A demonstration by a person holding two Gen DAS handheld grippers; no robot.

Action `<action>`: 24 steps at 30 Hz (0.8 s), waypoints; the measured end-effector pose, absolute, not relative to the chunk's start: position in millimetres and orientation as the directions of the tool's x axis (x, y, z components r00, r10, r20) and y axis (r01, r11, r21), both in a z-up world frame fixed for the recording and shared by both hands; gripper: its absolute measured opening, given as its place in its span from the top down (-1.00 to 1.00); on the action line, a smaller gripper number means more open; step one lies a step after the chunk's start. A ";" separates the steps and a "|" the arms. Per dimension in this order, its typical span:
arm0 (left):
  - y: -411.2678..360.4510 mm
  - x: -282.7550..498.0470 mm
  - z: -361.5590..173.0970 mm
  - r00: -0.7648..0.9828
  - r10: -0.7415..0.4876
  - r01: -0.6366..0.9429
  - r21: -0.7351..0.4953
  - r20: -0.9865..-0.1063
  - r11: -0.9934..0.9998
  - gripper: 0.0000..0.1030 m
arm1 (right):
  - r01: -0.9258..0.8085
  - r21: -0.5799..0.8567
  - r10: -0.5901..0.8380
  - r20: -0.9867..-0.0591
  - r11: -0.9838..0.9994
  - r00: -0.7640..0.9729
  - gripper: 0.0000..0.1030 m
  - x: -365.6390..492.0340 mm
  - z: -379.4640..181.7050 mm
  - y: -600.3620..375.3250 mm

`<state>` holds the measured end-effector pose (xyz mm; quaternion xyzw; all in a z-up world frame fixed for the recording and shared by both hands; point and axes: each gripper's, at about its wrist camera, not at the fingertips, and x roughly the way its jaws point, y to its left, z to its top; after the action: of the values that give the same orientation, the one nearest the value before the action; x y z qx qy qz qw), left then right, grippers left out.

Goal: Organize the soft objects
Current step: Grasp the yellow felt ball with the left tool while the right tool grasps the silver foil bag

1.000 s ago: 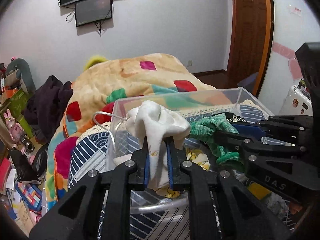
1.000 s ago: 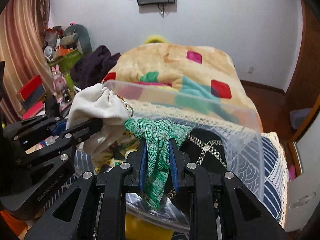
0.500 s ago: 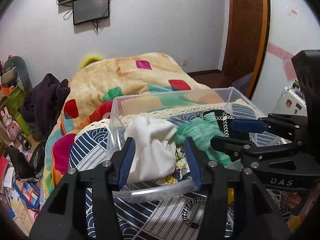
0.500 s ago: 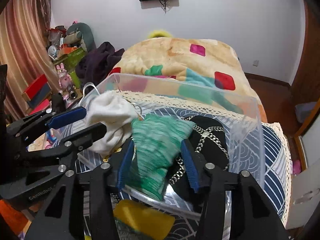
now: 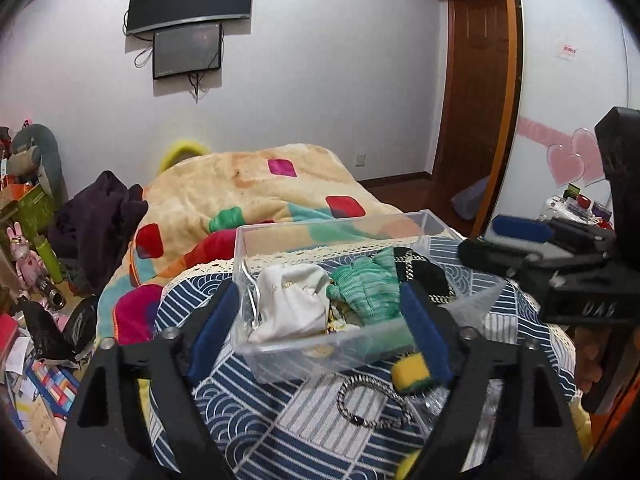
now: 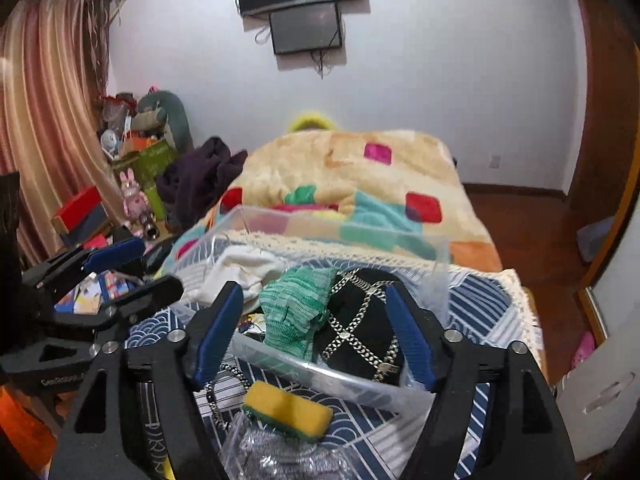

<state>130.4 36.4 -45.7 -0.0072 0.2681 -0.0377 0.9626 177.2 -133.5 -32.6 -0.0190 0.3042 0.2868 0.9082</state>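
Note:
A clear plastic bin [image 5: 436,222] [image 6: 440,276] stands on a blue patterned cloth. Inside it lie a white cloth pouch [image 5: 290,308] [image 6: 240,266], a green knitted piece [image 5: 366,290] [image 6: 294,308] and a black bag with a chain pattern [image 5: 420,280] [image 6: 364,328]. My left gripper [image 5: 318,328] hangs in front of the bin, its jaws opening with nothing held between them. My right gripper [image 6: 312,332] is likewise drawn back from the bin, jaws opening and gripping nothing. Each gripper shows at the edge of the other's view.
In front of the bin lie a yellow-green sponge [image 5: 412,372] [image 6: 288,410], a metal chain [image 5: 372,404] and a clear bag of silvery scrubber [image 6: 288,460]. Behind is a bed with a patchwork blanket [image 5: 256,188] and a dark garment [image 5: 100,216]. Clutter fills the floor at left [image 5: 32,368].
Both grippers let go: the white pouch and the green knit dropped into the bin. Both grippers pulled back and up while their jaws spread wide.

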 end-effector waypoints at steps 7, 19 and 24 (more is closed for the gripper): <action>27.6 102.1 -57.9 0.831 -0.100 0.096 -0.036 -0.547 0.995 -0.91 | -0.503 0.114 0.481 -0.528 0.857 0.700 -0.67 152.3 -31.1 -150.2; 2.9 79.3 -114.8 0.725 -0.170 0.136 -0.103 -0.667 0.985 -0.91 | -0.474 0.138 0.438 -0.661 0.870 0.610 -0.69 126.1 -92.4 -156.4; -3.4 74.4 -132.3 0.698 -0.208 0.152 -0.142 -0.685 0.978 -0.91 | -0.470 0.166 0.438 -0.702 0.867 0.562 -0.69 119.9 -114.6 -158.9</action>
<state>74.4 -3.4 -132.3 -0.0374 0.3762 -0.0976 0.9206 119.9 -158.9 -114.6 -0.0199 0.3914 0.2569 0.8834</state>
